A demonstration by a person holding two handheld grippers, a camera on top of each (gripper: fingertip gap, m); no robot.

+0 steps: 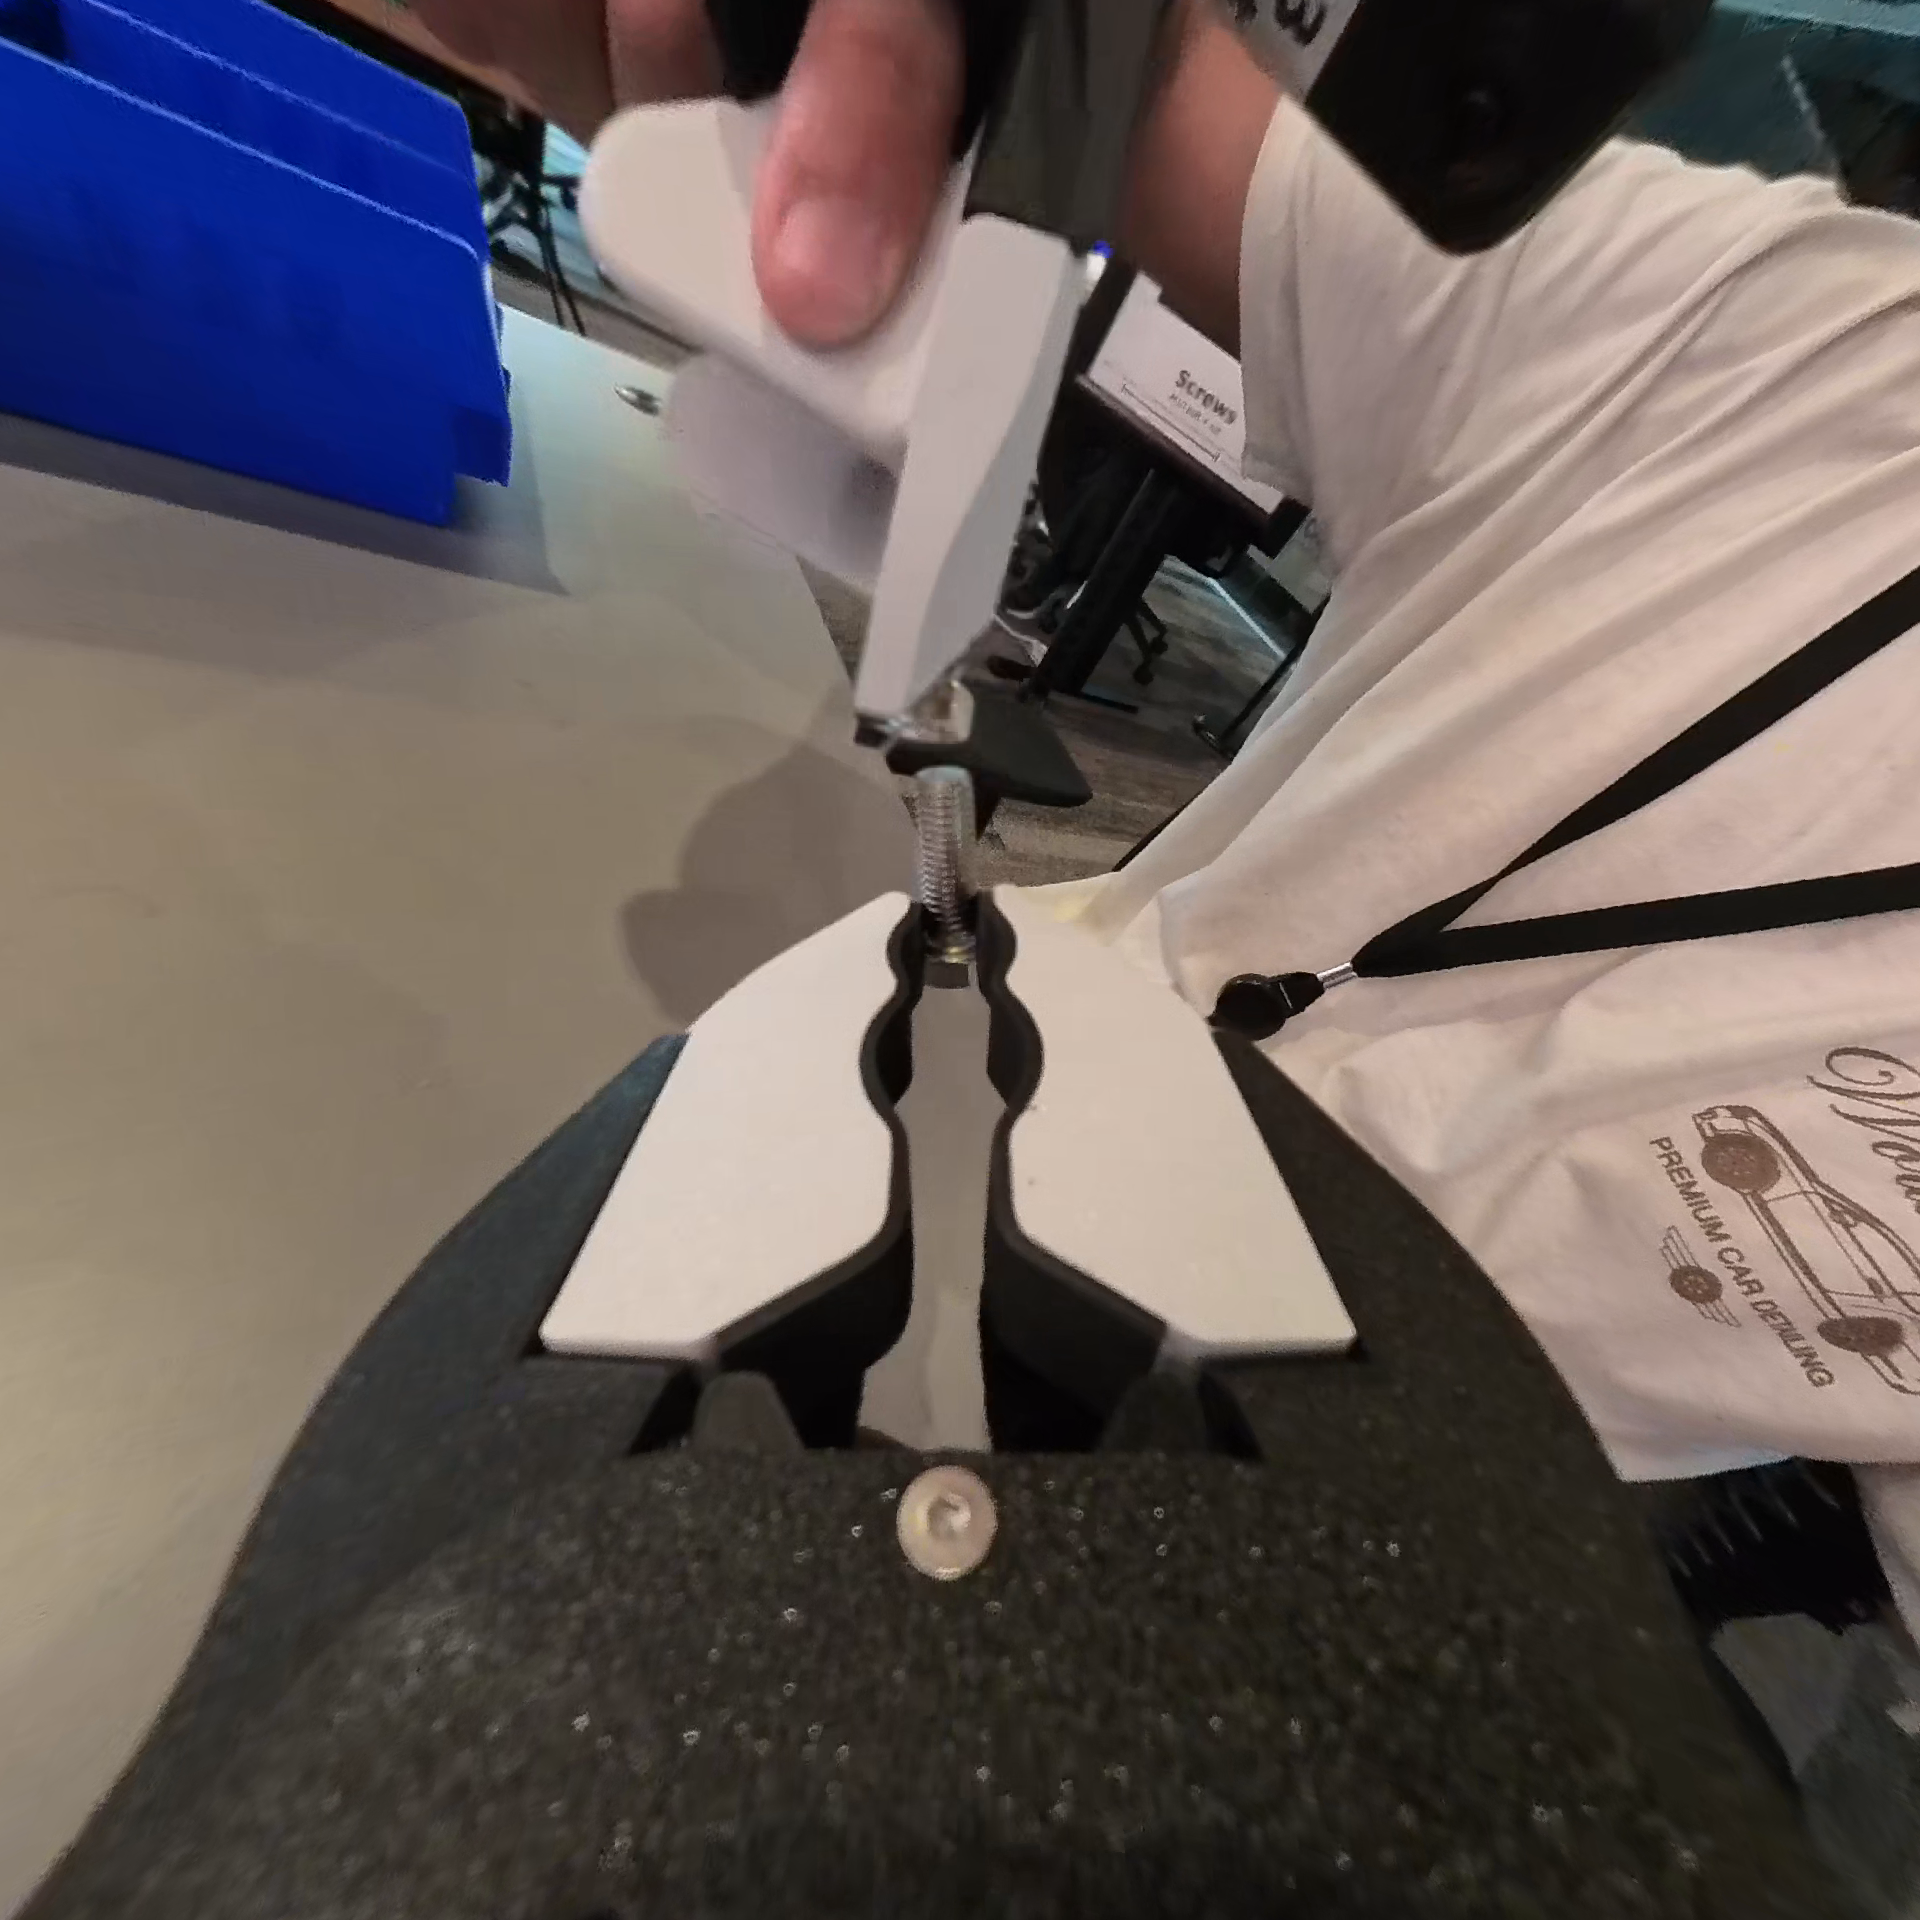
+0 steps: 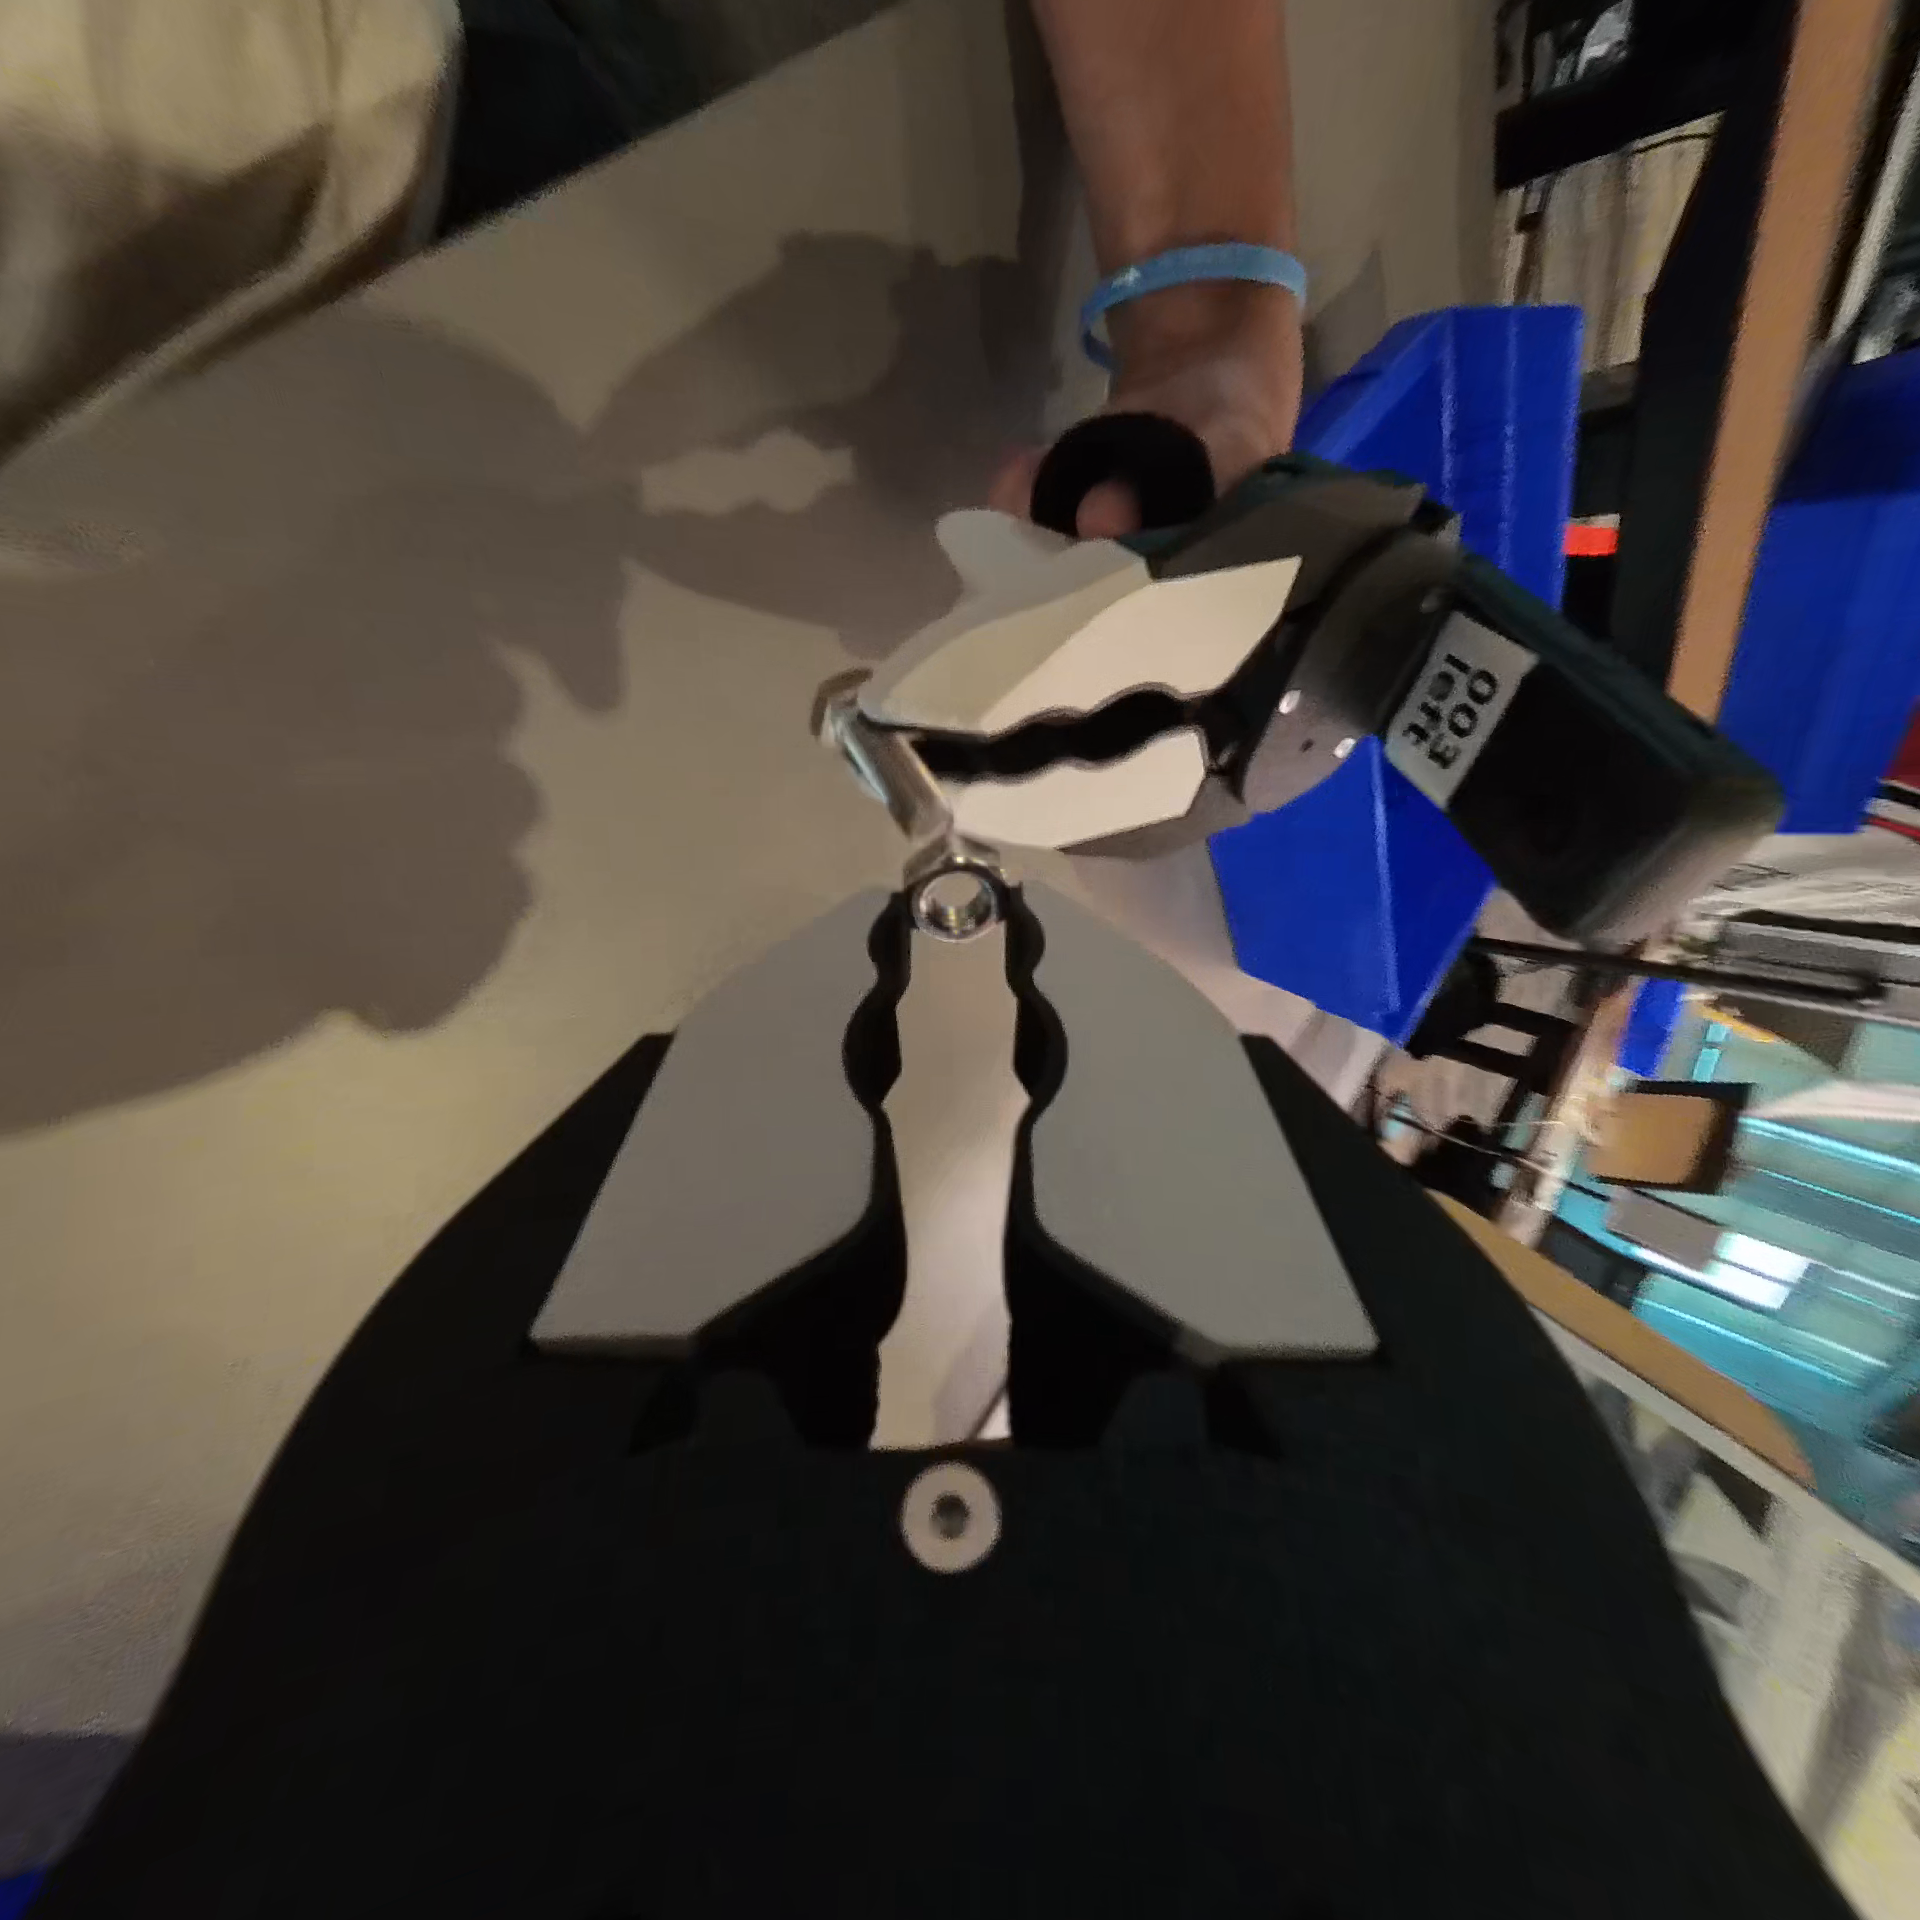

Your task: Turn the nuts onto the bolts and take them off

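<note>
Now left tongs (image 1: 943,961) pinch the bolt (image 1: 940,831) near its head, thread pointing out ahead; right tongs (image 2: 951,920) are clamped on the nut (image 2: 948,916) at the bolt's tip. Probably best to keep nut square to the thread and twist gently, avoiding cross-threading. Printed tag on left tongs' body and lettering on the shirt (image 1: 1558,623) noted, not transcribed.

Blue bins (image 1: 239,260) crowd far table (image 1: 312,831) edge; near tabletop open.
</note>
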